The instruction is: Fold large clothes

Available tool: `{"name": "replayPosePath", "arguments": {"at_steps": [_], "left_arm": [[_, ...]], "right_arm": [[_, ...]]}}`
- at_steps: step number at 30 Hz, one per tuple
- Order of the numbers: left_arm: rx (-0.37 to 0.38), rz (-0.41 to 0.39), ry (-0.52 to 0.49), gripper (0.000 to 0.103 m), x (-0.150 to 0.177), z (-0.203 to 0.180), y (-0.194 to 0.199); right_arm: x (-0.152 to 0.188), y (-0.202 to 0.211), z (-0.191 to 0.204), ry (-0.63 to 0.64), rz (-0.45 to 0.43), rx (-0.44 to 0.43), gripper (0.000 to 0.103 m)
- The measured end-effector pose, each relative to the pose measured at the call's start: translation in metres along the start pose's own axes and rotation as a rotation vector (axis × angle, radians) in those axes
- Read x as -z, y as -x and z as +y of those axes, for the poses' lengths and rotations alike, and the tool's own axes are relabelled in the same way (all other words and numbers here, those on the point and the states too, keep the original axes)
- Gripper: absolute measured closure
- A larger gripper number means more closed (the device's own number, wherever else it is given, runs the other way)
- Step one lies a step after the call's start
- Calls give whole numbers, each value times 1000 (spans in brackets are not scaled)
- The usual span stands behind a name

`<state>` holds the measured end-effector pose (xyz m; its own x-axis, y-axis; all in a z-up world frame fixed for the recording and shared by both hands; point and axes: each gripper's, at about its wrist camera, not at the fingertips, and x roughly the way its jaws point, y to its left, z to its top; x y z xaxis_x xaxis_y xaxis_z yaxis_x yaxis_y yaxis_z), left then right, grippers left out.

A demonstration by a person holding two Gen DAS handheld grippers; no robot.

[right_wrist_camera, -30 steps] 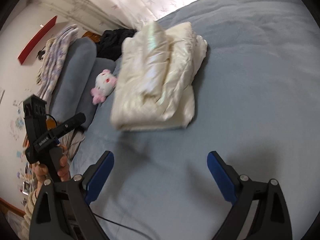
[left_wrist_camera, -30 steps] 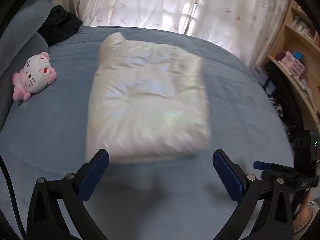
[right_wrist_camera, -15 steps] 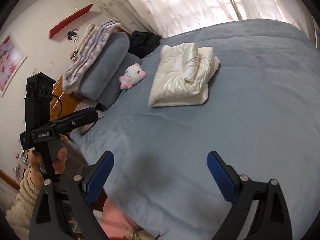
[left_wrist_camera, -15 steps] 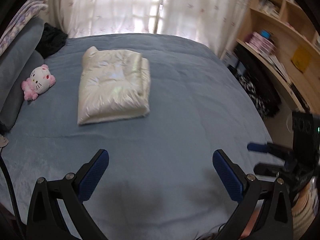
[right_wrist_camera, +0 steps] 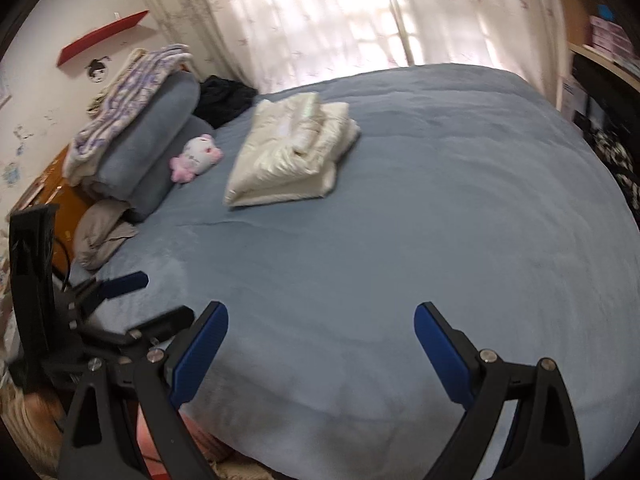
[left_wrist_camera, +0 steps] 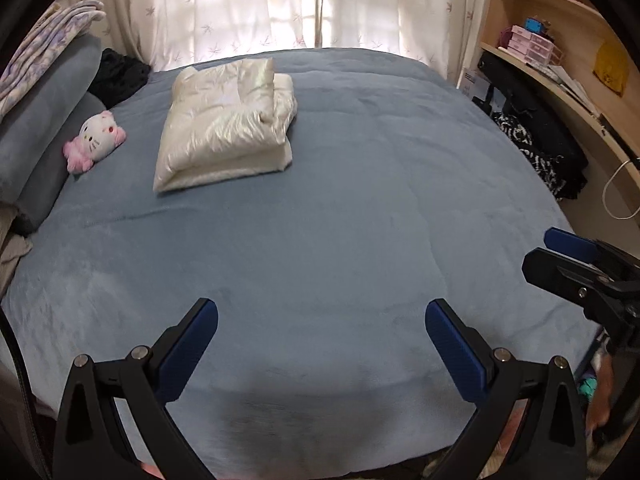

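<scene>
Both tongs, left (left_wrist_camera: 322,344) and right (right_wrist_camera: 321,344), wide open, empty, pulled back from a second ago. Folded cream jacket (left_wrist_camera: 226,124) at eleven o'clock on bed (left_wrist_camera: 360,220), beside plush toy (left_wrist_camera: 96,140). Fold apparently finished.

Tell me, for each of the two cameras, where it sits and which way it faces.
Left wrist: sits on the left gripper at the bed's near edge, facing the curtains; its open fingers show, and the right gripper at right.
Right wrist: sits on the right gripper, facing the same way, angled toward the pillows; its open fingers show, and the left gripper at left.
Shared: bed, folded jacket, plush toy, curtains.
</scene>
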<state>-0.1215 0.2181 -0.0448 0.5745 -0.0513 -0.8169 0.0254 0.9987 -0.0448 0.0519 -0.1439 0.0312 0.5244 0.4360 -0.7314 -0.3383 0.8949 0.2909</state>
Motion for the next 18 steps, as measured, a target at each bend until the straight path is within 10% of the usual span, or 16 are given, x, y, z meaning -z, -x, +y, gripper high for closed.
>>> {"name": "replayPosePath", "arguments": {"at_steps": [18], "left_arm": [[-169, -121, 97, 0, 51, -23, 2]], "right_arm": [[57, 8, -16, -43, -96, 227, 8]]}}
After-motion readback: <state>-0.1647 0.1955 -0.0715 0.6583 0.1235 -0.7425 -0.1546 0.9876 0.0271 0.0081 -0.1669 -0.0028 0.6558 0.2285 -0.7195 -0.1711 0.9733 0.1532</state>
